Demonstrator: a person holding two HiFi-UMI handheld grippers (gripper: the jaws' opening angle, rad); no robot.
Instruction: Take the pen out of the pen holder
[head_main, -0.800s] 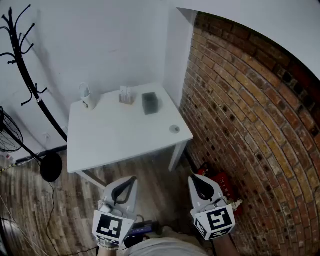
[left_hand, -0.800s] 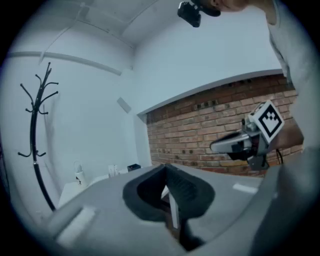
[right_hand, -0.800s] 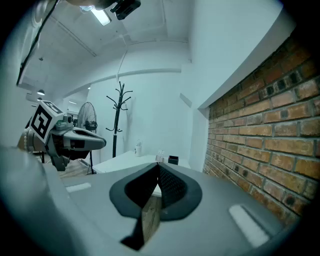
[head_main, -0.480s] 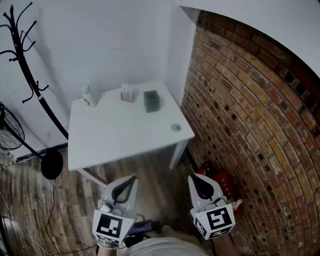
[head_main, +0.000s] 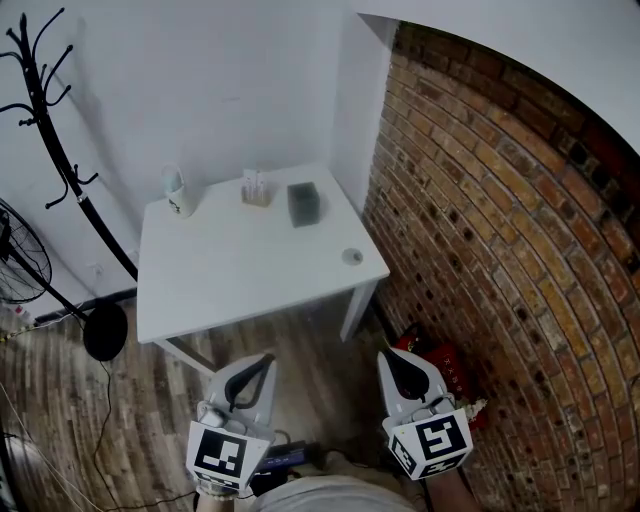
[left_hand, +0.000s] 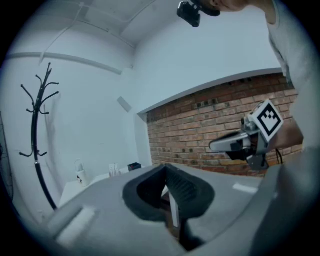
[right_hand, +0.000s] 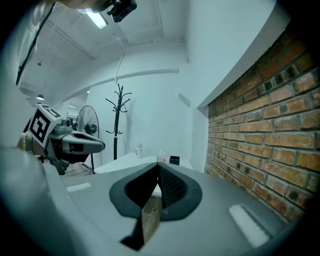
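Observation:
A white table (head_main: 250, 270) stands ahead by the wall. On its far edge are a dark square holder (head_main: 303, 203), a small wooden stand with white sticks (head_main: 256, 188) and a white bottle (head_main: 177, 192). No pen can be made out at this distance. My left gripper (head_main: 264, 358) and right gripper (head_main: 386, 356) hover low over the wooden floor, well short of the table. Both are shut with nothing between the jaws. The left gripper view shows its closed tips (left_hand: 165, 168) and the right gripper (left_hand: 235, 145) beside it. The right gripper view shows its own closed tips (right_hand: 158, 165).
A brick wall (head_main: 500, 250) runs along the table's right. A black coat stand (head_main: 45, 140) with a round base (head_main: 104, 332) and a fan (head_main: 18, 268) are at the left. A red object (head_main: 440, 362) lies on the floor by the wall. A small round thing (head_main: 351, 257) rests near the table's right edge.
The head view has shifted slightly, so the table sits a little further right in the picture. Both grippers keep their places and stay shut.

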